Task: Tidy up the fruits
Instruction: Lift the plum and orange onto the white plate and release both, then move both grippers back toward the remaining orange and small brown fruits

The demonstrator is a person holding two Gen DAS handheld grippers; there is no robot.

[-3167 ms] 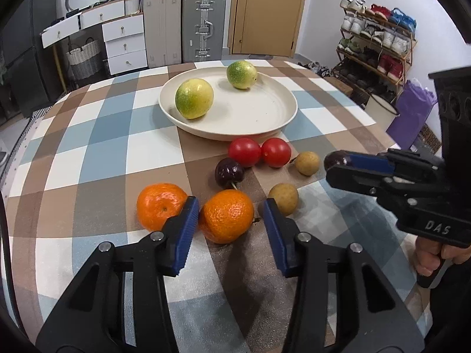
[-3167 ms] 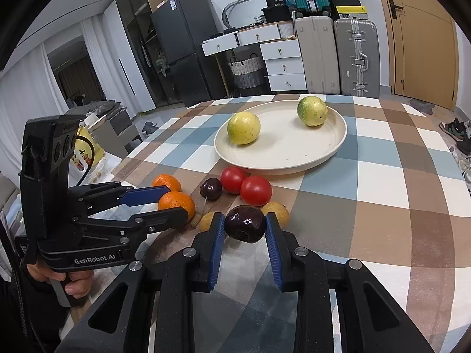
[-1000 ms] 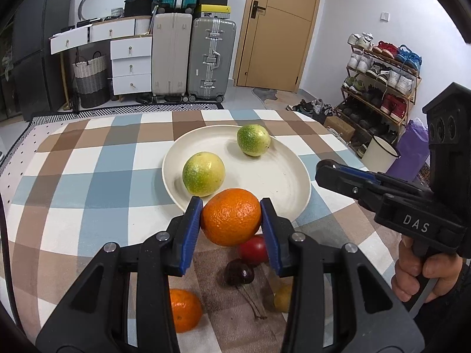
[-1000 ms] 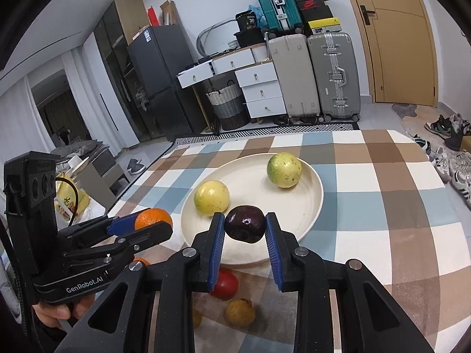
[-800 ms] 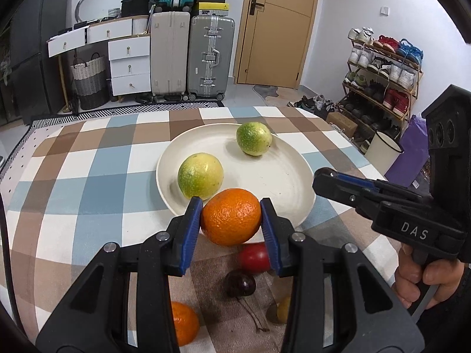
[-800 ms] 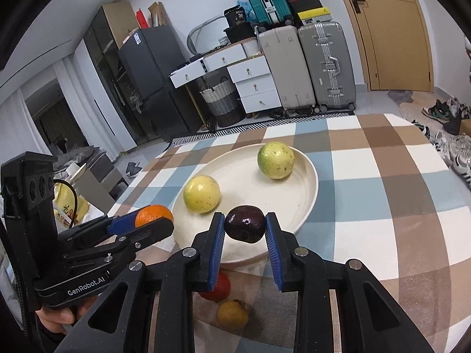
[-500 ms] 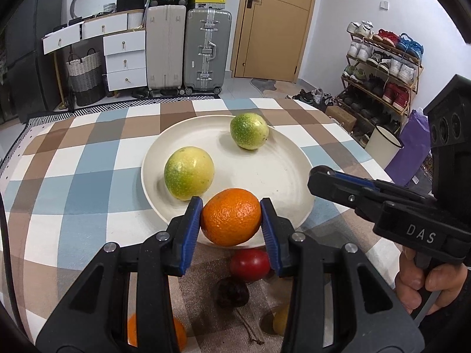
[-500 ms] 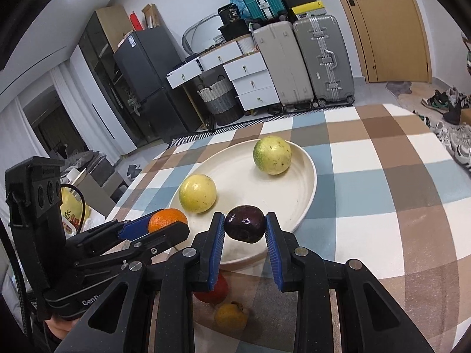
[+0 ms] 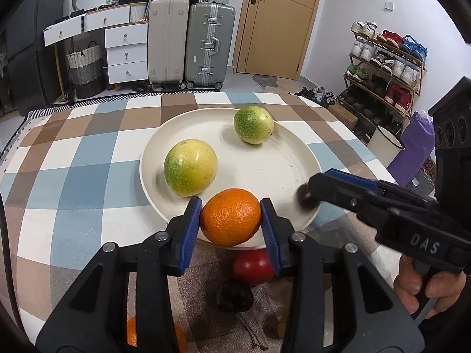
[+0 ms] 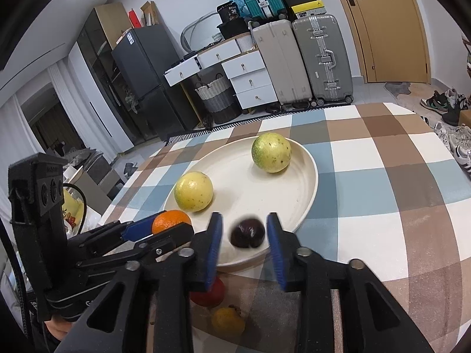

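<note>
My left gripper (image 9: 231, 217) is shut on an orange (image 9: 231, 216) and holds it over the near rim of the cream plate (image 9: 282, 170). My right gripper (image 10: 244, 239) is open; the dark plum (image 10: 247, 233) sits blurred between its jaws, free of the pads, at the plate's (image 10: 306, 194) near edge. In the left wrist view the plum (image 9: 304, 198) shows by the right gripper's (image 9: 316, 188) tips. Two yellow-green fruits (image 9: 190, 171) (image 9: 253, 128) lie on the plate.
On the checked tablecloth (image 9: 73, 158) below the plate lie a red tomato (image 9: 253, 266), a dark cherry (image 9: 234, 295), another orange (image 9: 132, 334) and a small yellow-brown fruit (image 10: 228, 320). Suitcases (image 9: 210, 44) and drawers stand beyond the table.
My right gripper has opened and let go of the plum, which now drops onto the plate's near edge. Both grippers have moved forward over the plate; the left still holds the orange.
</note>
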